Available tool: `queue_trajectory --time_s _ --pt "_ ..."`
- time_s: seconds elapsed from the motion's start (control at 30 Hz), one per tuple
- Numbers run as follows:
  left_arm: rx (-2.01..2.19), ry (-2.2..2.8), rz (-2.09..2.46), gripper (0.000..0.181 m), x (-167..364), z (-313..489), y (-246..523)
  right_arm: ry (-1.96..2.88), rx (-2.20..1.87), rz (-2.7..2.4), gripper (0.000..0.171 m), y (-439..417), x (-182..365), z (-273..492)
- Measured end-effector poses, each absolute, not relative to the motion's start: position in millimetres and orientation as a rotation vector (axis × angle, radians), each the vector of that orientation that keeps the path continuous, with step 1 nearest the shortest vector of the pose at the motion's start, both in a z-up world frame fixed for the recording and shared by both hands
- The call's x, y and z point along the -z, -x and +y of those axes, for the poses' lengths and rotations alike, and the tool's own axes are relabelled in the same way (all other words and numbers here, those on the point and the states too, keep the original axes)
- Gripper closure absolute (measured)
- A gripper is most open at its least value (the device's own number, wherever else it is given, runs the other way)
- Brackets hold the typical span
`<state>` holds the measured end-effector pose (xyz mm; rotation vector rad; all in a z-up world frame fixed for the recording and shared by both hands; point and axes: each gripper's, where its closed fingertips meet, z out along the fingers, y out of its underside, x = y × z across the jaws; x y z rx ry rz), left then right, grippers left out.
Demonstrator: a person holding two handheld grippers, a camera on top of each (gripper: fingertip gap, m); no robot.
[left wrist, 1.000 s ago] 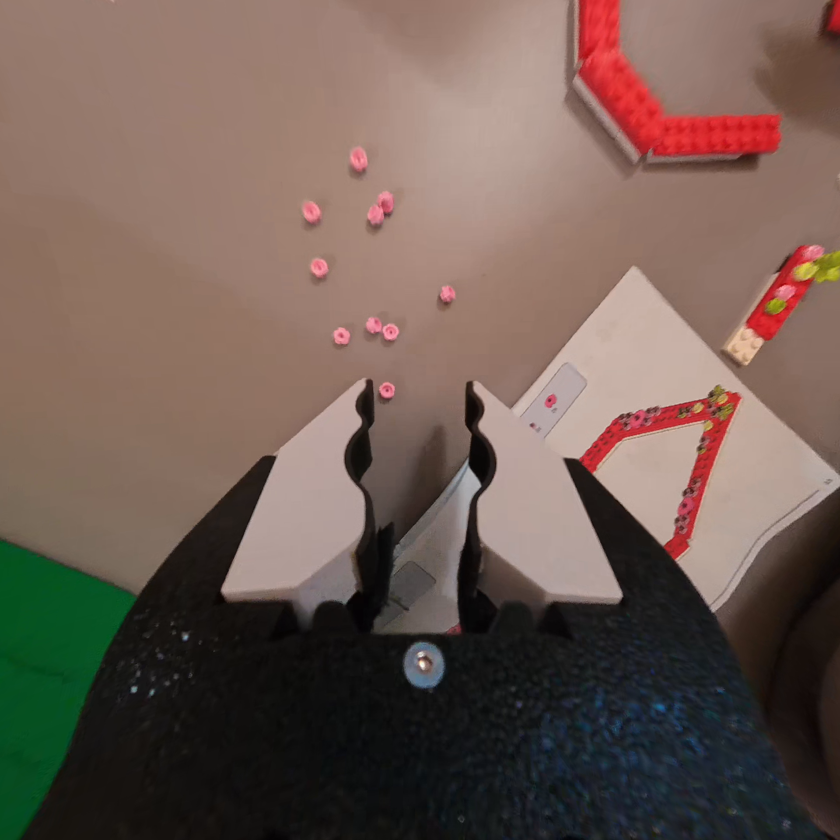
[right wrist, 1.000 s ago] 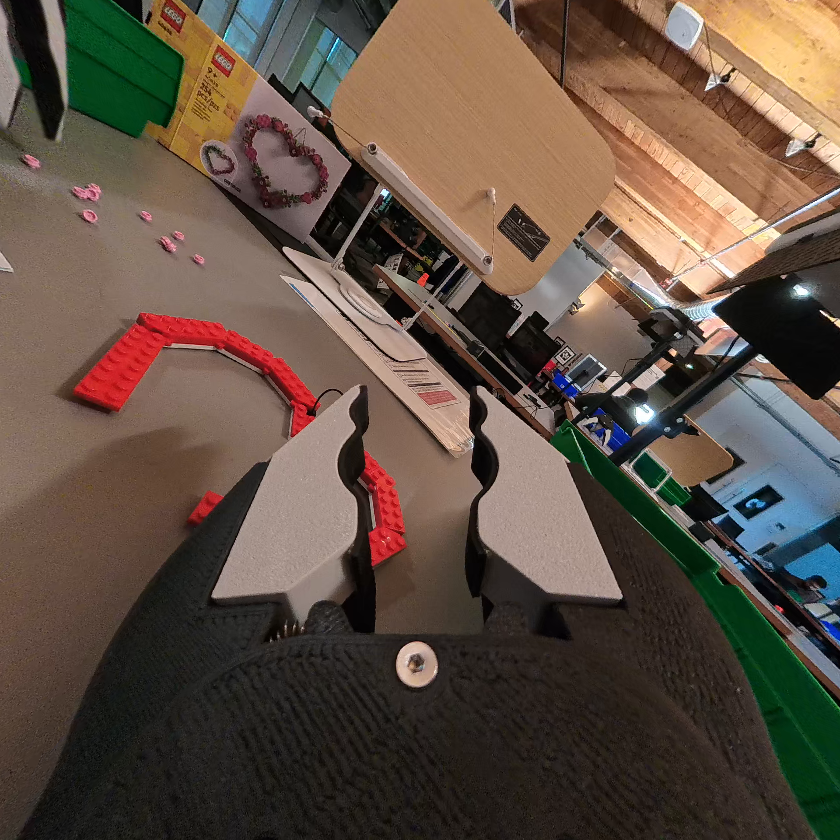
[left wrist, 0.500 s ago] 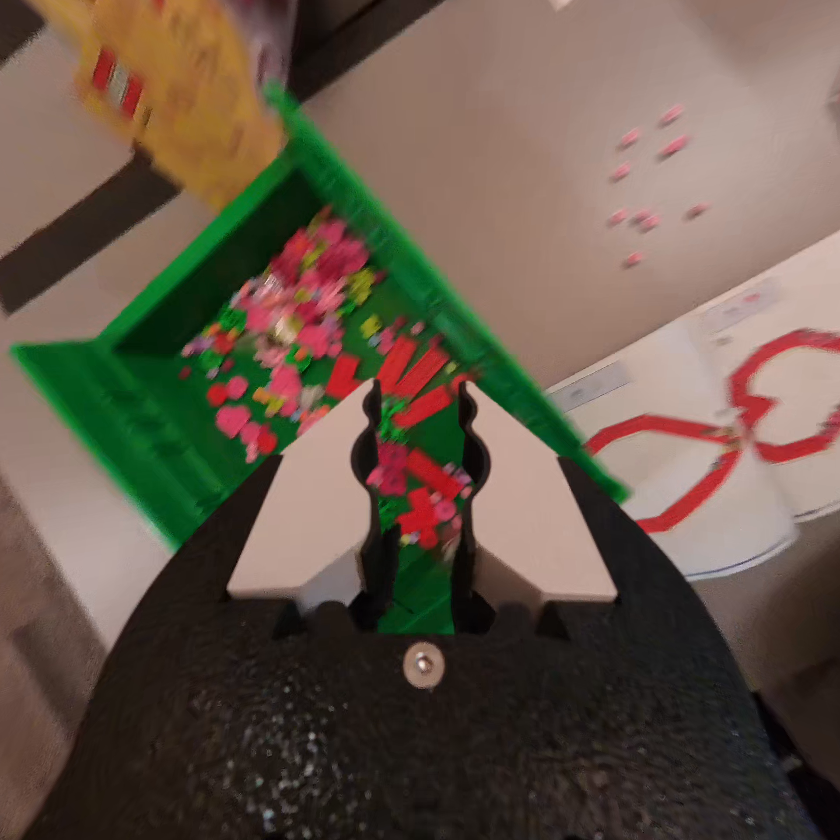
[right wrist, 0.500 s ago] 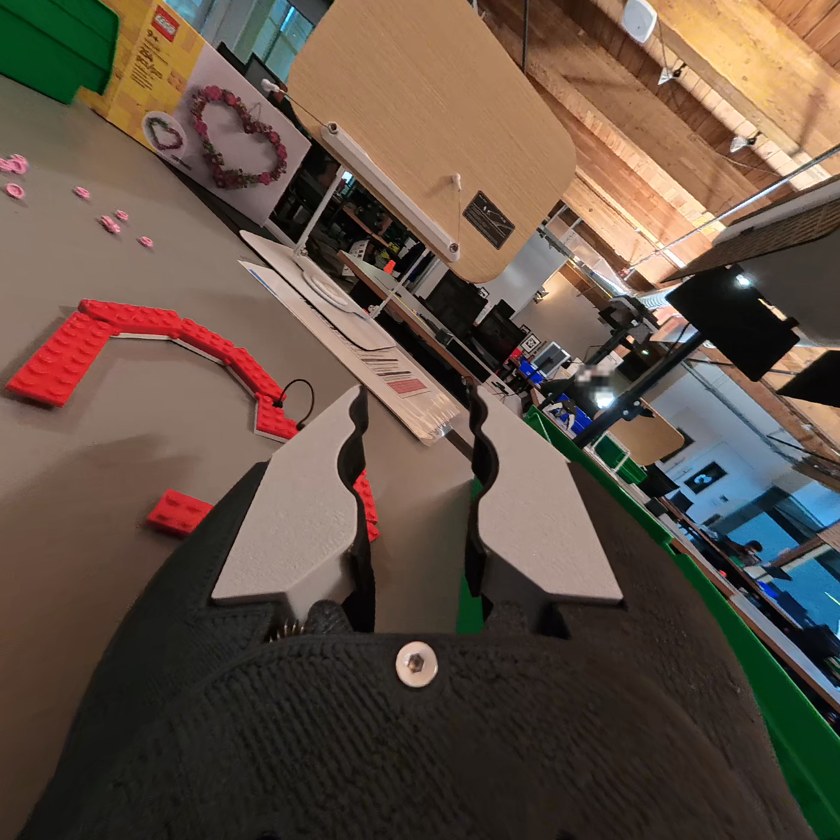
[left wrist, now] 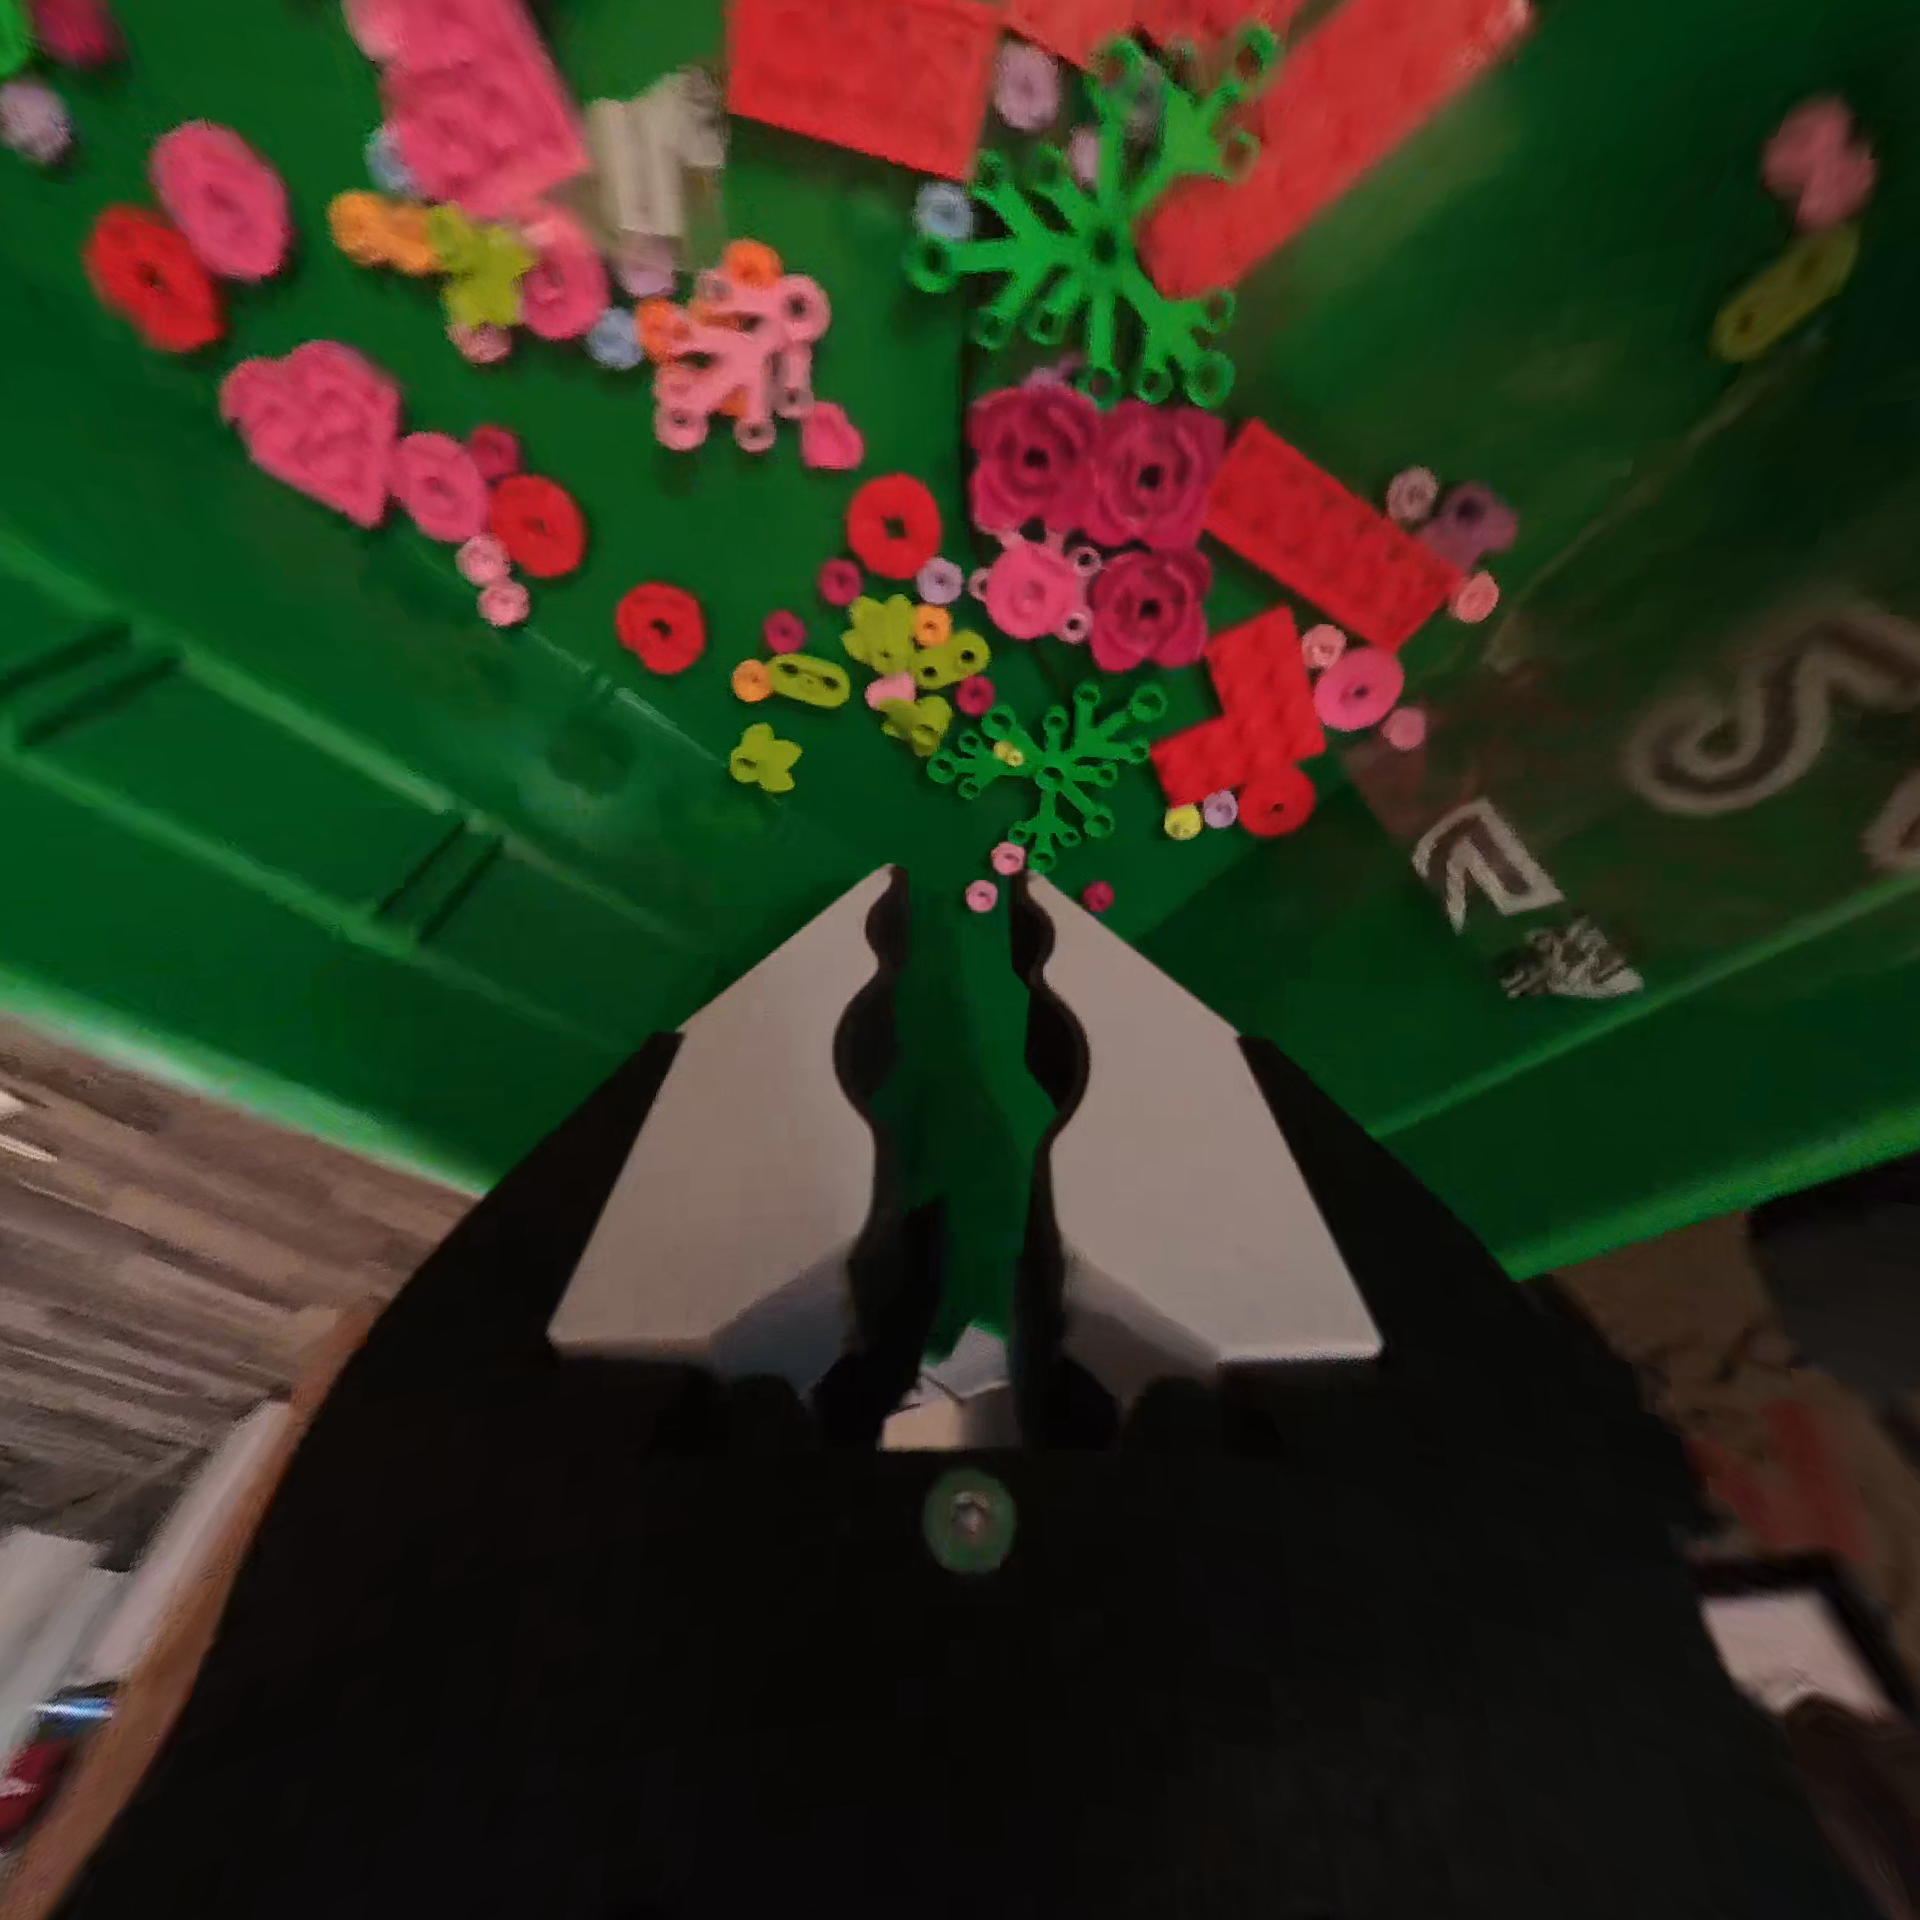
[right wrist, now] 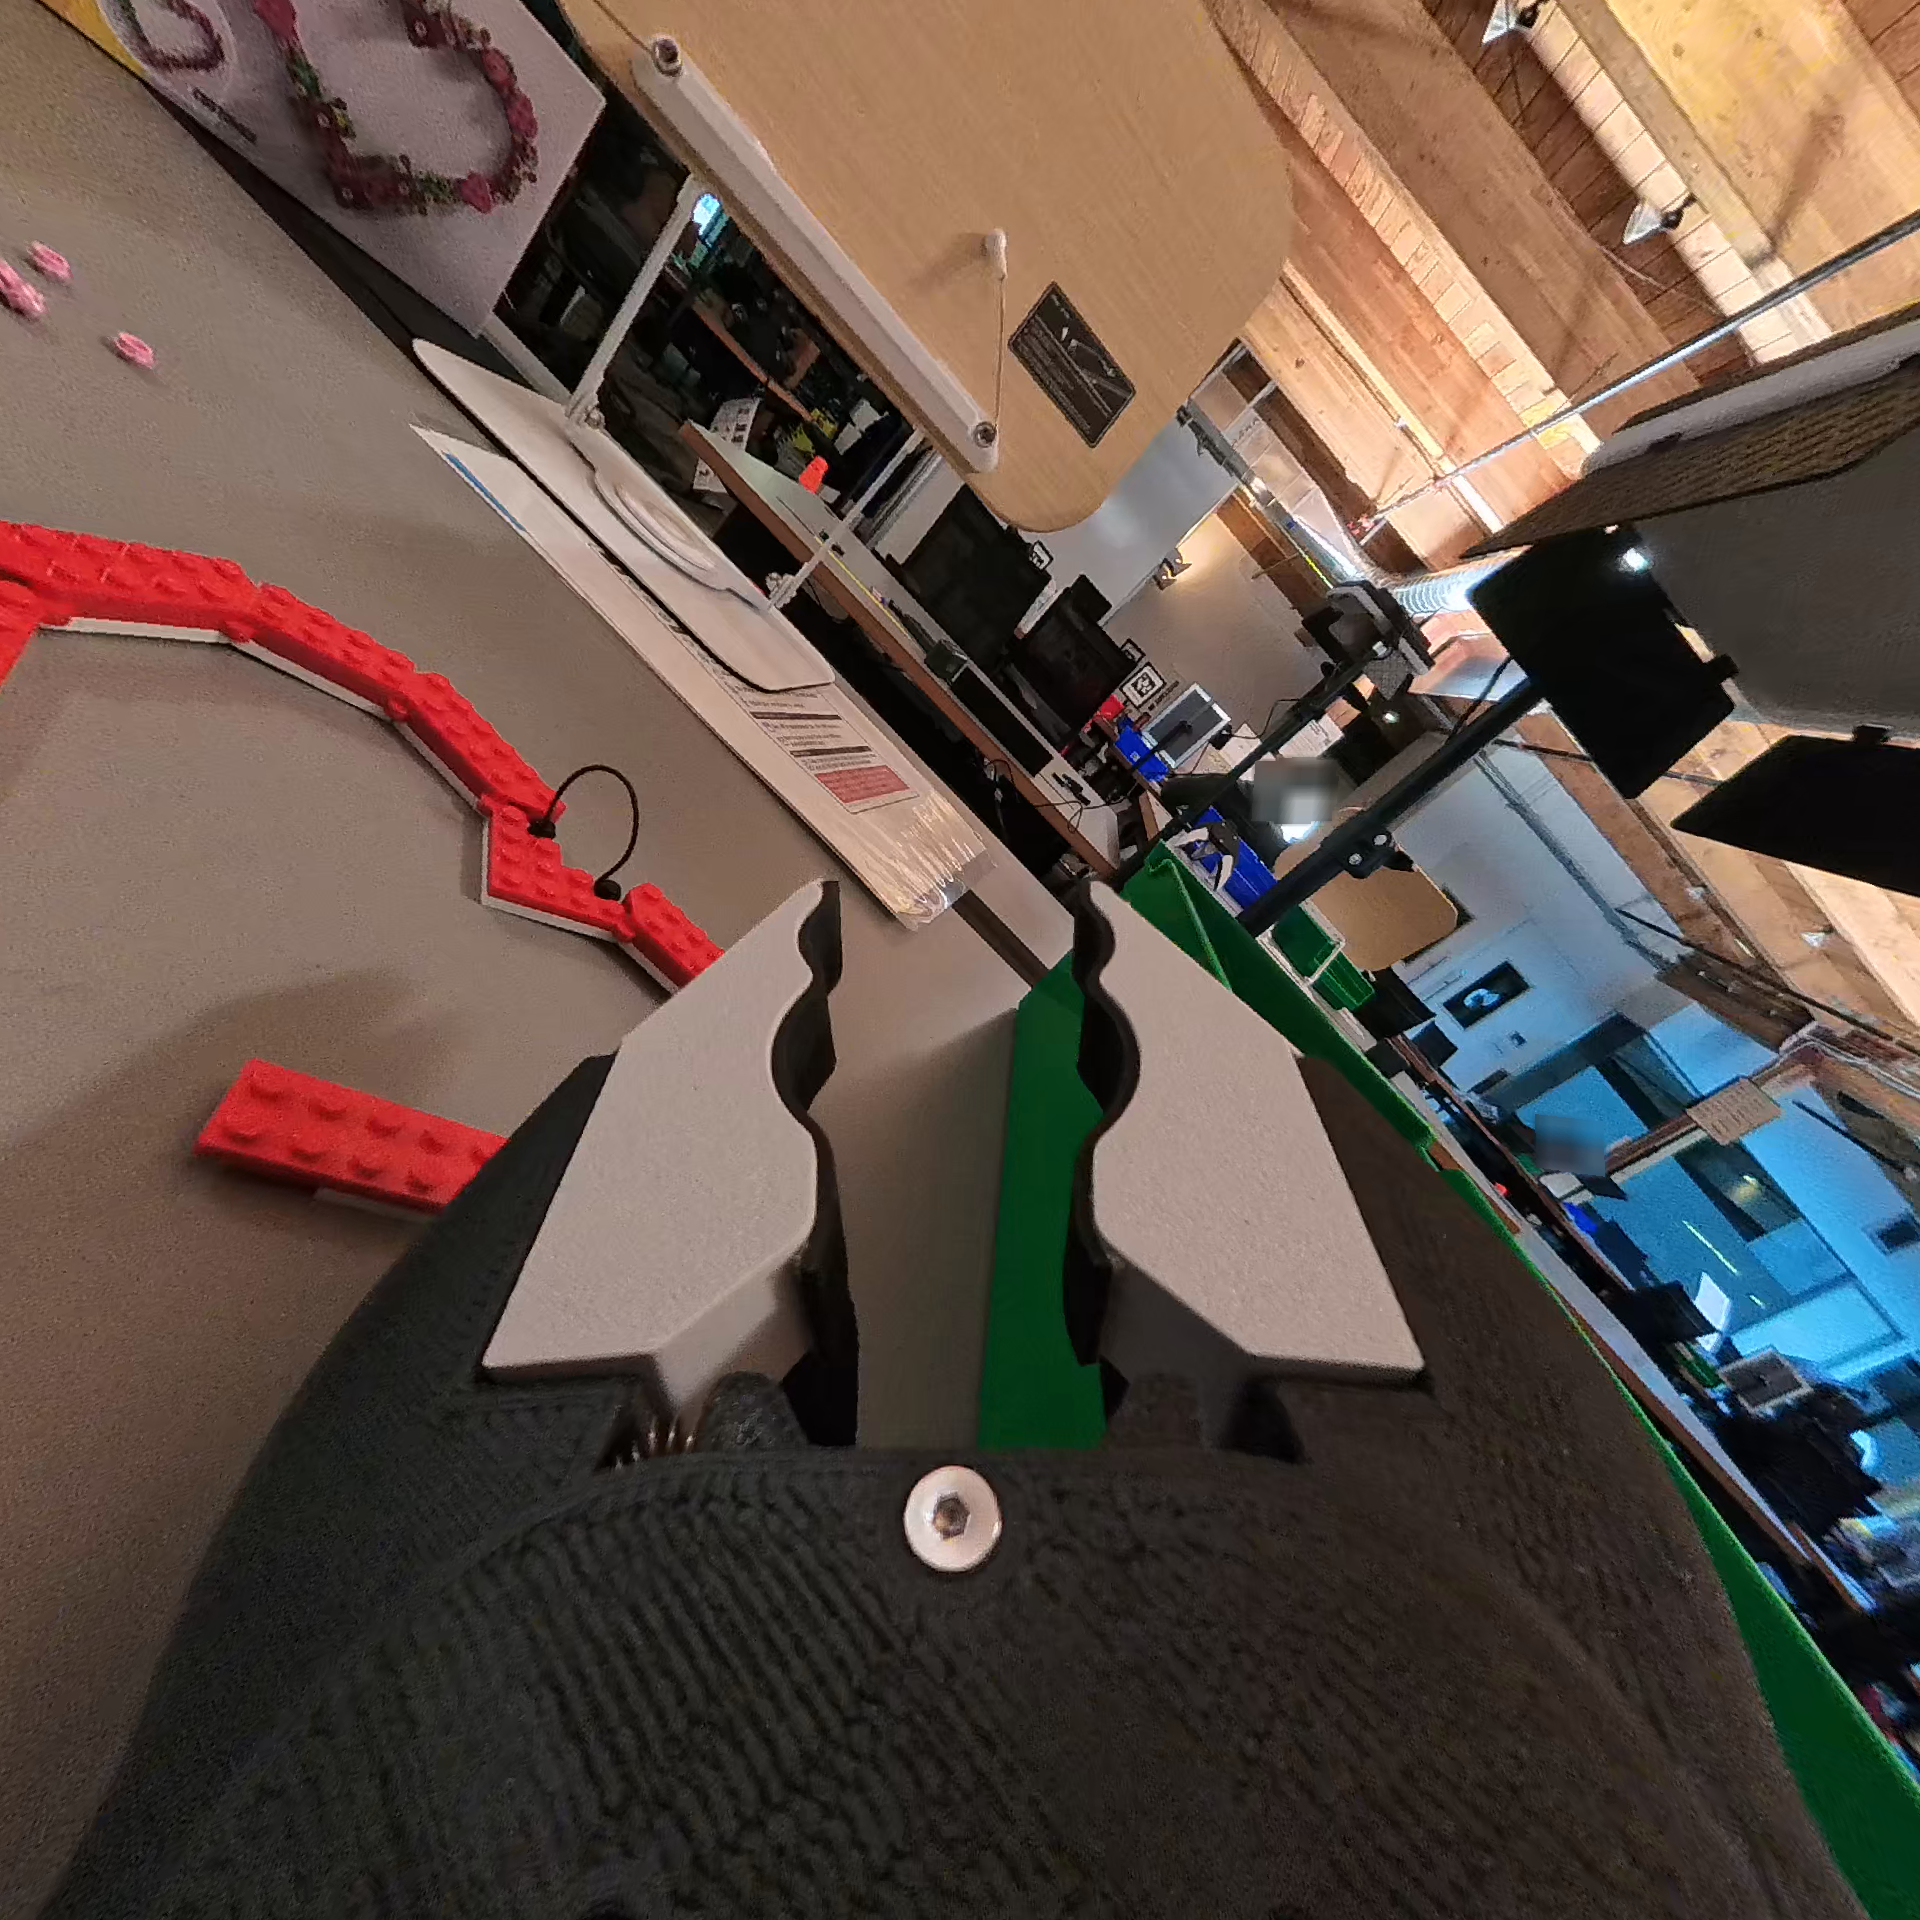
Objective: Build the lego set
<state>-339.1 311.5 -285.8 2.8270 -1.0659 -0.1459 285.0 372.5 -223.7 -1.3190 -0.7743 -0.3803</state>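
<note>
Two grippers parted, both empty.
Left gripper [left wrist: 961, 883] hangs over the green bin [left wrist: 312, 831], three dark-pink roses [left wrist: 1091, 478] far of its tips; right gripper [right wrist: 951, 914] sits near-right of the red frame [right wrist: 312, 644] and one loose red plate [right wrist: 332, 1132].

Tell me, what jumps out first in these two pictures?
In the left wrist view, a green bin strewn with pink, red and green lego pieces fills the frame beyond the open left gripper. In the right wrist view, a red lego frame curves across the grey table.
</note>
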Motion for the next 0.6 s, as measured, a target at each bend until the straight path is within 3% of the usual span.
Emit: queue_trajectory --time_s 0.03,0.23,0.6 --pt "0.133 -2.748 -1.167 0.164 288 307 339 1.321 0.386 -0.779 0.128 -285 224 373" --pt "0.288 -2.401 -1.397 0.163 301 297 351 1.322 0.405 -0.809 0.128 -282 228 373" --pt "0.379 -2.127 -1.405 0.173 317 282 364 1.310 0.373 -0.782 0.128 -283 223 371"
